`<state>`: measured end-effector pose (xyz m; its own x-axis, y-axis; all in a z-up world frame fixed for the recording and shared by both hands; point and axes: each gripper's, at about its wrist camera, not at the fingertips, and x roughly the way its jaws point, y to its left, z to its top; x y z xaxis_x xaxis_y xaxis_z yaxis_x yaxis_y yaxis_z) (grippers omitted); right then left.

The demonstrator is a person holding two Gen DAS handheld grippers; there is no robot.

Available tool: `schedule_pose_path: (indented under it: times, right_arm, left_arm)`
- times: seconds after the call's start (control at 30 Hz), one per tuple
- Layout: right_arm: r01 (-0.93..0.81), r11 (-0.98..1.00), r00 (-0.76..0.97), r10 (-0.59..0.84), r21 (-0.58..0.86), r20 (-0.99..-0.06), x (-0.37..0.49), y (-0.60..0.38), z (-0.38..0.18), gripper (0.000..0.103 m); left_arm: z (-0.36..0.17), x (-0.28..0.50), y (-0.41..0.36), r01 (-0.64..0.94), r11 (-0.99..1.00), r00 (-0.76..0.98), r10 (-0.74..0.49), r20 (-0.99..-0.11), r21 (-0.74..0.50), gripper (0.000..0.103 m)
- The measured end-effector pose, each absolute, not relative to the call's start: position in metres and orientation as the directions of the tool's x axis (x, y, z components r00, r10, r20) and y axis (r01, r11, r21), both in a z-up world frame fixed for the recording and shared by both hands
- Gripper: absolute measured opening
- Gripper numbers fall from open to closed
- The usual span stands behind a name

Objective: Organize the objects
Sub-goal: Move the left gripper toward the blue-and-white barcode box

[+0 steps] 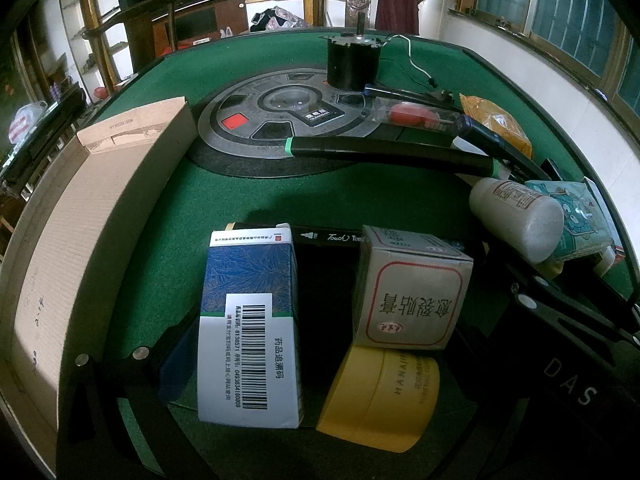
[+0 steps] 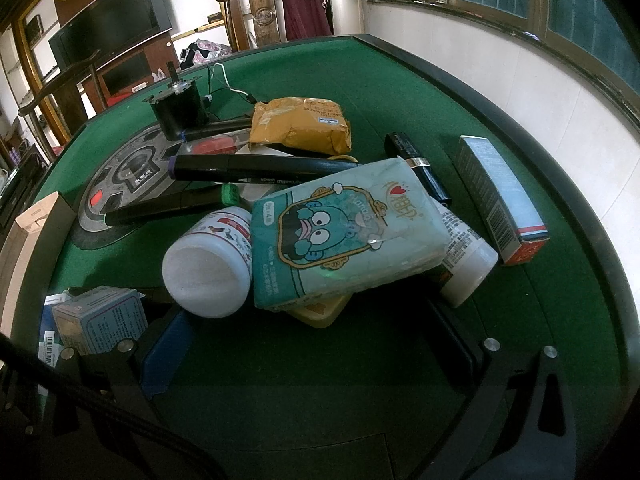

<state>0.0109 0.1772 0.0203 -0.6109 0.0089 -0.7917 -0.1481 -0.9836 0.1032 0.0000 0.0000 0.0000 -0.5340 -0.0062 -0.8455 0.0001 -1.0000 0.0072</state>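
Observation:
In the left wrist view my left gripper (image 1: 320,340) is open wide. Between its fingers, untouched by the pads, lie a blue-and-white medicine box (image 1: 250,320), a grey box with a red frame (image 1: 412,292) and a yellow jar (image 1: 380,396). In the right wrist view my right gripper (image 2: 308,340) is open too, just short of a pile. A teal tissue pack (image 2: 352,236) tops that pile. Beside the pack lies a white bottle (image 2: 212,268), and under it a second bottle (image 2: 468,268). Black markers (image 2: 260,168) lie behind.
An open cardboard box (image 1: 80,220) stands at the left on the green felt table (image 1: 248,196). Farther back are a black motor (image 1: 350,62), a yellow packet (image 2: 300,124), a black lipstick (image 2: 420,168) and a grey carton (image 2: 500,196). Chairs and a wall ring the table.

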Motion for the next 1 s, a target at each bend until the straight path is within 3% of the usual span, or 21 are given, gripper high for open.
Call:
schedule_pose_path:
  times: [0.27, 0.4, 0.83, 0.93, 1.0]
  right_arm:
    - [-0.149, -0.984, -0.608, 0.015, 0.096, -0.794, 0.014, 0.178, 0.022, 0.103]
    - [-0.148, -0.989, -0.564, 0.112, -0.033, -0.818, 0.008, 0.165, 0.017, 0.103]
    - [-0.093, -0.996, -0.545, 0.06, -0.012, -0.836, 0.008, 0.165, 0.014, 0.103]
    - [-0.06, -0.998, -0.501, 0.05, -0.023, -0.864, 0.006, 0.163, 0.015, 0.103]
    - [-0.029, -0.999, -0.465, 0.031, -0.02, -0.885, 0.003, 0.164, 0.017, 0.103]
  left_arm:
    - [0.001, -0.002, -0.001, -0.011, -1.0, -0.527, 0.001, -0.85, 0.005, 0.101]
    - [0.001, 0.008, -0.006, -0.053, -0.999, -0.516, 0.023, -0.856, 0.005, 0.102]
    - [0.001, 0.014, -0.006, -0.07, -0.998, -0.517, 0.032, -0.855, 0.004, 0.102]
    - [0.002, 0.015, -0.01, -0.101, -0.995, -0.517, 0.068, -0.853, -0.019, 0.101]
    - [0.007, 0.019, -0.025, -0.1, -0.988, -0.532, 0.153, -0.833, -0.117, 0.101]
